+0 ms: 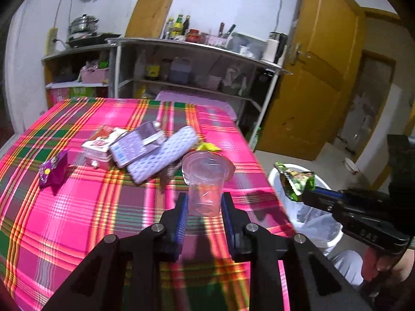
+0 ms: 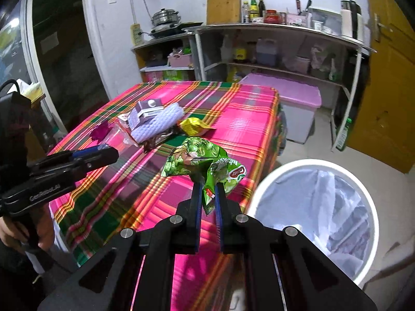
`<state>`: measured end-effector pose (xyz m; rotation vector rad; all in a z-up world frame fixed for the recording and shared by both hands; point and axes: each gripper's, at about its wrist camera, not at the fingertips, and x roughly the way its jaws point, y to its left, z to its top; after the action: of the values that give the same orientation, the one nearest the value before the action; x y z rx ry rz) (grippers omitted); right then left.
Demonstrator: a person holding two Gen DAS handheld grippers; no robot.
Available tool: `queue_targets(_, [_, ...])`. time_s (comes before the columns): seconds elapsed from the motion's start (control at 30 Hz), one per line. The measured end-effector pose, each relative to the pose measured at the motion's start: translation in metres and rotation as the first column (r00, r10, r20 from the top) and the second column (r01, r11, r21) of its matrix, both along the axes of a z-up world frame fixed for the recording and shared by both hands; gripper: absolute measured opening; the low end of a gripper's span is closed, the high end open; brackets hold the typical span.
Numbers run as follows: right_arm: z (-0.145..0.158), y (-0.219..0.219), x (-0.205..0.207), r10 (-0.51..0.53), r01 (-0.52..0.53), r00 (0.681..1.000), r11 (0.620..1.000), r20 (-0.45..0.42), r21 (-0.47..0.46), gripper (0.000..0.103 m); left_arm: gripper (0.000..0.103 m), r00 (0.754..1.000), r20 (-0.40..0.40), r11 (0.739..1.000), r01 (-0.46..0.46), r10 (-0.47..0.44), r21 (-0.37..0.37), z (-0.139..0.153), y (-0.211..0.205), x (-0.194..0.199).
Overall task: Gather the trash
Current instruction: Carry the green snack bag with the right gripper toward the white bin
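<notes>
Low in the left wrist frame, your left gripper (image 1: 203, 202) has its fingers closed on a clear plastic cup (image 1: 206, 181), lifted at centre frame above the plaid tablecloth (image 1: 77, 207). In the right wrist view, your right gripper (image 2: 207, 194) pinches a crumpled green snack wrapper (image 2: 205, 159) at mid-frame, just left of the white lined trash bin (image 2: 311, 215) at lower right. Farther up the cloth lie a yellow wrapper (image 2: 193, 125), a purple carton (image 1: 140, 145) and a small purple packet (image 1: 52, 169).

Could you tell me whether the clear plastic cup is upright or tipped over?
Upright: the clear plastic cup has its rim on top, between the left hand-held gripper fingers.
</notes>
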<state>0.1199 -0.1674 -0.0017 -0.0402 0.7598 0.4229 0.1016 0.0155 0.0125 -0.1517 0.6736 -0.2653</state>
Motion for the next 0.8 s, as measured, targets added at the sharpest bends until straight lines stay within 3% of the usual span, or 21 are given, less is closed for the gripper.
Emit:
queue_targets(0.53, [0.002, -0.073, -0.021, -0.143, 0.143, 0.99, 0.989, 0.009, 0.026, 0.01, 0.026, 0.988, 0.02, 0.988, 0.153, -0.153, 0.01, 0.016, -0.075, -0.004])
queue_targets(0.8, [-0.007, -0.111, -0.03, -0.22, 0.22, 0.975, 0.975, -0.018, 0.037, 0.01, 0.026, 0.97, -0.007, 0.969, 0.244, -0.244, 0.019, 0.006, -0.12, 0.001])
